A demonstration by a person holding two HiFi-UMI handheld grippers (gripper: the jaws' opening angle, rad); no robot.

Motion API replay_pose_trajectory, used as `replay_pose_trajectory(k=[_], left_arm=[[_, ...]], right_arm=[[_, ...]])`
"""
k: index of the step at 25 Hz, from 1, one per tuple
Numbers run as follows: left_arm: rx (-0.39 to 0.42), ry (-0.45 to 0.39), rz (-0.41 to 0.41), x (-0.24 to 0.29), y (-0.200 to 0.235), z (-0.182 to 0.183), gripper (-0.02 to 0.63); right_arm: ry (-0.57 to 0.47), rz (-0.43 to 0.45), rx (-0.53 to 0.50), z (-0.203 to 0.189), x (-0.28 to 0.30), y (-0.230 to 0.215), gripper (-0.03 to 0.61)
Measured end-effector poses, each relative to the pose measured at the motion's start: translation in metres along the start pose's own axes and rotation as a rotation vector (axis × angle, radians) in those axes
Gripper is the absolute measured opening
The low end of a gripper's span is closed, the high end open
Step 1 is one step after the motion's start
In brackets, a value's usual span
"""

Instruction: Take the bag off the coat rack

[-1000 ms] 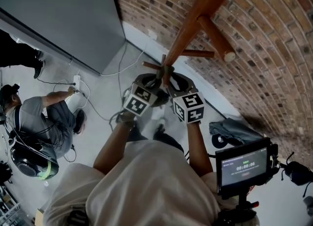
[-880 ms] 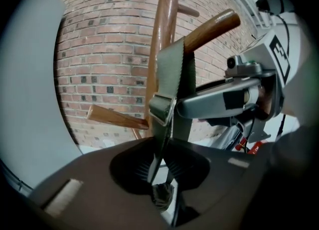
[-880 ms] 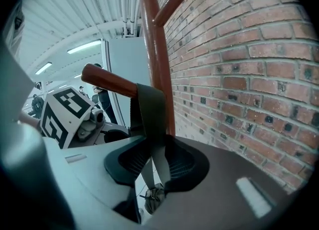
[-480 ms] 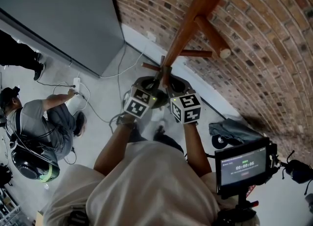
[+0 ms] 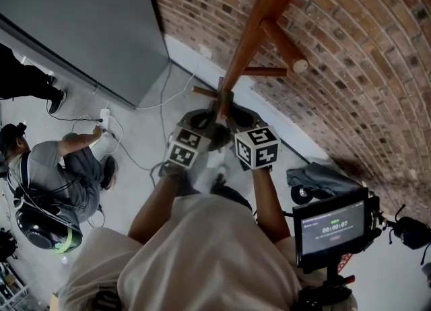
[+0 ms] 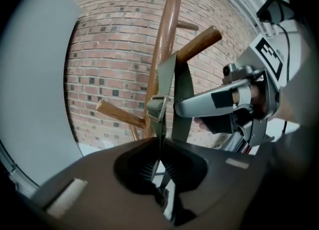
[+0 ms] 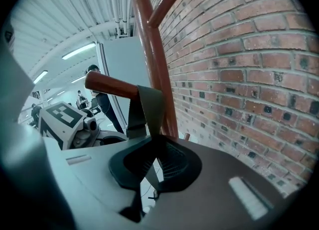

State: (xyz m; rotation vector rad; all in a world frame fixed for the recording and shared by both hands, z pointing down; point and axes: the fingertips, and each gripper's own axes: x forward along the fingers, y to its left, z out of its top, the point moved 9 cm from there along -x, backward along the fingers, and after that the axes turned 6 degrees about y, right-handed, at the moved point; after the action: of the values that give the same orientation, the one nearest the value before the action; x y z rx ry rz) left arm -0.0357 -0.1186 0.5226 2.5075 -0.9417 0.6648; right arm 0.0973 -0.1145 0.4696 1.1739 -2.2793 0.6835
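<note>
I am pinching the bag's olive strap (image 6: pixel 180 87) with both grippers. The left gripper (image 6: pixel 160 160) is pressing its jaws on the narrow run of webbing just below the buckle (image 6: pixel 156 108). The right gripper (image 7: pixel 153 167) is clamping the other fall of the strap. Both pairs of jaws have just been closing onto it. The strap is hanging over an upward-slanting peg (image 6: pixel 198 42) of the coat rack (image 5: pixel 266 20), which is standing near the brick wall (image 5: pixel 350 67). The bag's body is hanging somewhere below my grippers, and I cannot make it out in any view.

I am judging the webbing to be soft, flat and limp, not fragile. It is going to fold rather than hold a shape, and whatever hangs beneath is likely to swing. Its weight I cannot tell, so I am allowing for a downward pull that could drag the webbing through the pads. The best hold seems to be where I am gripping now, close under the peg on both falls, so the loop can be lifted up and off the rounded tip.
</note>
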Motion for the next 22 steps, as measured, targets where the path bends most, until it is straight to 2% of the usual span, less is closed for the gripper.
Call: replay_pose_trajectory(k=[18,22], left_arm=[[-0.127,-0.012,-0.039,-0.027,-0.003,-0.003,0.015],[-0.118,-0.024,-0.044,-0.039,-0.010,0.006,0.015]], right_arm=[[-0.009,0.035,0.015,0.004,-0.030,0.002,0.009],[-0.022,0.037,0.005,0.007,-0.041,0.010,0.009]])
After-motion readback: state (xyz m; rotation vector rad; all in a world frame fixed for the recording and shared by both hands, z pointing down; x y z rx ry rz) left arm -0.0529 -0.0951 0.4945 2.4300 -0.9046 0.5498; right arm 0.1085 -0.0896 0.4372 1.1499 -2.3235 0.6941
